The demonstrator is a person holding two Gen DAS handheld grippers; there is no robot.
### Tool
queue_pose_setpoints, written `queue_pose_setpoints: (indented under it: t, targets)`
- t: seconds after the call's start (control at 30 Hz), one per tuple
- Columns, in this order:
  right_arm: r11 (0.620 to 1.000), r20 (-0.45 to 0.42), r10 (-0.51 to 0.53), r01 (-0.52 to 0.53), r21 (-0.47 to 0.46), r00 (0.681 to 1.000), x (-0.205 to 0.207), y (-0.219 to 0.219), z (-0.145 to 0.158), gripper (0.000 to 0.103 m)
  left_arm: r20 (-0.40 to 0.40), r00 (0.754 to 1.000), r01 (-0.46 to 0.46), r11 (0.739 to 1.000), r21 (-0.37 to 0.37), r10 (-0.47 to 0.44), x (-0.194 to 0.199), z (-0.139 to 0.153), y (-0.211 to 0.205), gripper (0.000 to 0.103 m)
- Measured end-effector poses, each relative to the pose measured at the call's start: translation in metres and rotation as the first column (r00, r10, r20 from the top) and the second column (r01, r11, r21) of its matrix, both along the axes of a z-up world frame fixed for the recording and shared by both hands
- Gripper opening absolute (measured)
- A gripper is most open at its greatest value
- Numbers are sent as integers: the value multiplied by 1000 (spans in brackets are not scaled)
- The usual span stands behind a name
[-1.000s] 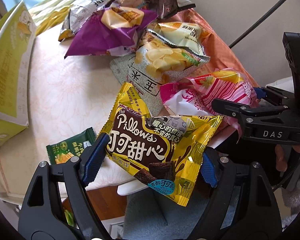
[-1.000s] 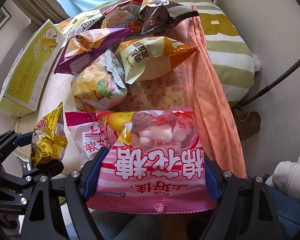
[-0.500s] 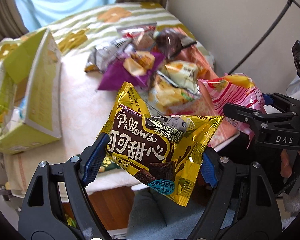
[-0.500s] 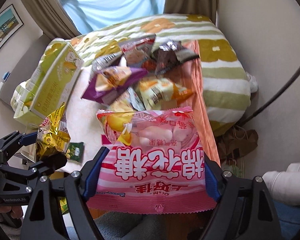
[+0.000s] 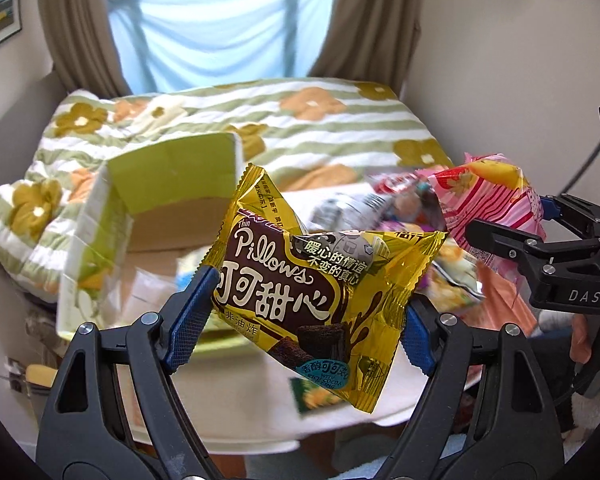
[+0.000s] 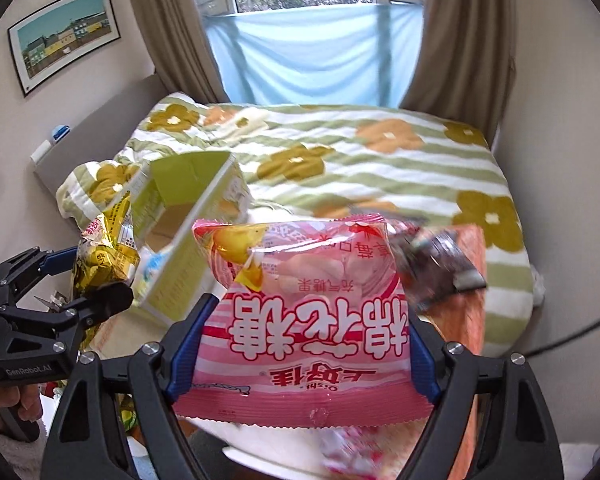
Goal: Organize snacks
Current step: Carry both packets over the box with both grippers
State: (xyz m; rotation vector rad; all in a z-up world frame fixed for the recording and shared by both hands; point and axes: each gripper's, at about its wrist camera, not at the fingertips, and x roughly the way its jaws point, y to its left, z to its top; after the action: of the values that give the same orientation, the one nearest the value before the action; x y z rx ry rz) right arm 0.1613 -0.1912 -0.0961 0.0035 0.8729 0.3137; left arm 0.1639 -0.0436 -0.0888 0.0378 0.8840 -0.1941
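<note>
left wrist view: the left gripper (image 5: 306,314), black with blue ribbed pads, has its jaws set fairly wide and pressed on both side edges of a shiny yellow-gold foil snack packet (image 5: 320,284) printed with "pillows" and a brown chocolate panel. the packet hangs in the air between the pads, tilted, in front of an open yellow-green cardboard box (image 5: 148,216) whose mouth faces the camera. the box sits on a pale cloth-covered table (image 5: 260,412) with a small green sachet (image 5: 314,394) near the front edge. to the right lies a blurred heap of mixed snack bags (image 5: 384,208). behind is a bed with a green-striped floral quilt (image 5: 308,120), brown curtains and a window with a blue sheet.

right wrist view: the right gripper (image 6: 294,344), of the same build, stands about as wide, its pads clamped on the two sides of a pink-and-white striped plastic marshmallow bag (image 6: 308,312) with big red characters, seen upside down. the bag is held clear of the table, with the box to the upper left of it and a dark brown wrapper (image 6: 436,268), blurred, just to its right over an orange cloth (image 6: 470,320). at far left the other gripper shows with the gold packet, a hand (image 6: 18,400) below it on the handle.
</note>
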Motion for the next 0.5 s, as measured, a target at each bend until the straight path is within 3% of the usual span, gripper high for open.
queue_pose_setpoints:
  t: [0.3, 0.5]
  targets:
    - [999, -4, 11, -11, 43, 1000, 65, 109, 6, 81, -31, 999, -27, 999, 21, 28, 76, 1, 123, 80]
    - [998, -54, -30, 33, 58, 998, 103, 169, -6, 81, -97, 995, 10, 999, 35, -6, 133, -23, 180, 80]
